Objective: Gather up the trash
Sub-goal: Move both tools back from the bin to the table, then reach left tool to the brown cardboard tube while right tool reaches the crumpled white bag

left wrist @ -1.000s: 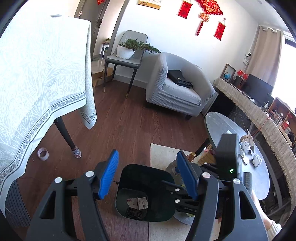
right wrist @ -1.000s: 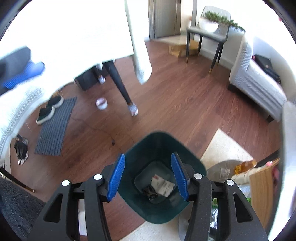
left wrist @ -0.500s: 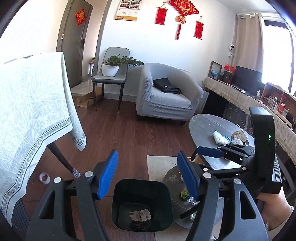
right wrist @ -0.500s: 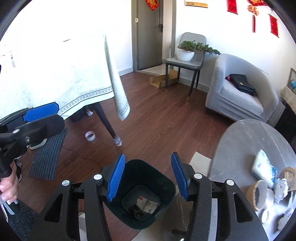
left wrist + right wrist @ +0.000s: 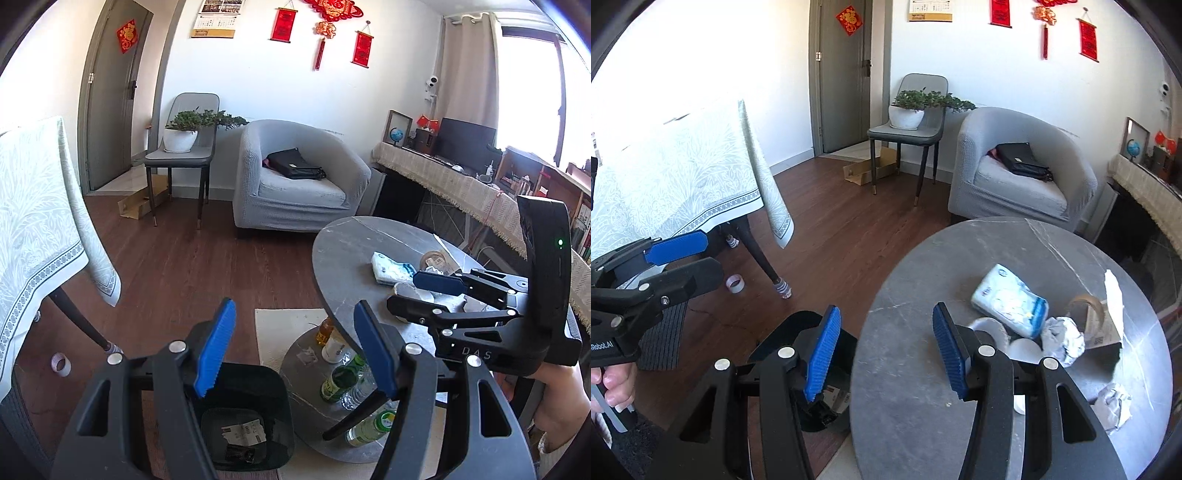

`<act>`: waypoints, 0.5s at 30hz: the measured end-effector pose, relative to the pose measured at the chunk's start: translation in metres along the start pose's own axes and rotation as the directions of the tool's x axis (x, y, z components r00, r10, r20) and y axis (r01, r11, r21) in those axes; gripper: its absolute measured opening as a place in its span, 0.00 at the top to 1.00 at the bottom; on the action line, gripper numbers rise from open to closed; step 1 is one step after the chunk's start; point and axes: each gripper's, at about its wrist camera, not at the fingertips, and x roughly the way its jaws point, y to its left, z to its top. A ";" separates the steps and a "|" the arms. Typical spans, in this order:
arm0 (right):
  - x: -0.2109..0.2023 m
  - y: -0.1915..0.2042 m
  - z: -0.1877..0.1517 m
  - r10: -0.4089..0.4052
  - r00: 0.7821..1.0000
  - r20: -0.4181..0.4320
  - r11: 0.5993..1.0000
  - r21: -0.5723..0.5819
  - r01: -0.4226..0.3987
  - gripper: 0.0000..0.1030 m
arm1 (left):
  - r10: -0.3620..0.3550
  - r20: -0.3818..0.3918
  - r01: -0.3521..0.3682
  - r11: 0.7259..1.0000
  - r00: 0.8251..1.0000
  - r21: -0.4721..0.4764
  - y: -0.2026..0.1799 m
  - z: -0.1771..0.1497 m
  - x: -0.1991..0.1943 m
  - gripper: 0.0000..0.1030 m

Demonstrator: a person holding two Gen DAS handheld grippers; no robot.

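Round grey desk (image 5: 923, 280) is carrying crumpled paper (image 5: 1062, 336) and a tissue pack (image 5: 1008, 306). Bin (image 5: 255, 406) is sitting on the floor beside it. Left gripper (image 5: 295, 347) and right gripper (image 5: 886, 347) are hovering, jaws parted and empty.

Wood floor (image 5: 177, 266); grey armchair (image 5: 299, 184).

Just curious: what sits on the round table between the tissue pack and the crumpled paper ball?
Nothing: in the right wrist view, the tissue pack and paper ball touch on the round table.
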 end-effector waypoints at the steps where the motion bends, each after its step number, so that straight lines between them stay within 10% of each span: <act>1: -0.003 -0.006 -0.002 -0.007 1.000 0.004 1.000 0.014 0.006 0.49 | -0.005 -0.002 0.005 1.000 1.000 0.005 -0.006 0.000 0.003 0.33; 15: -0.031 -0.071 -0.038 -0.077 0.997 -0.003 0.994 0.077 0.077 0.49 | -0.057 -0.047 0.059 0.998 0.997 0.036 -0.067 -0.004 0.044 0.33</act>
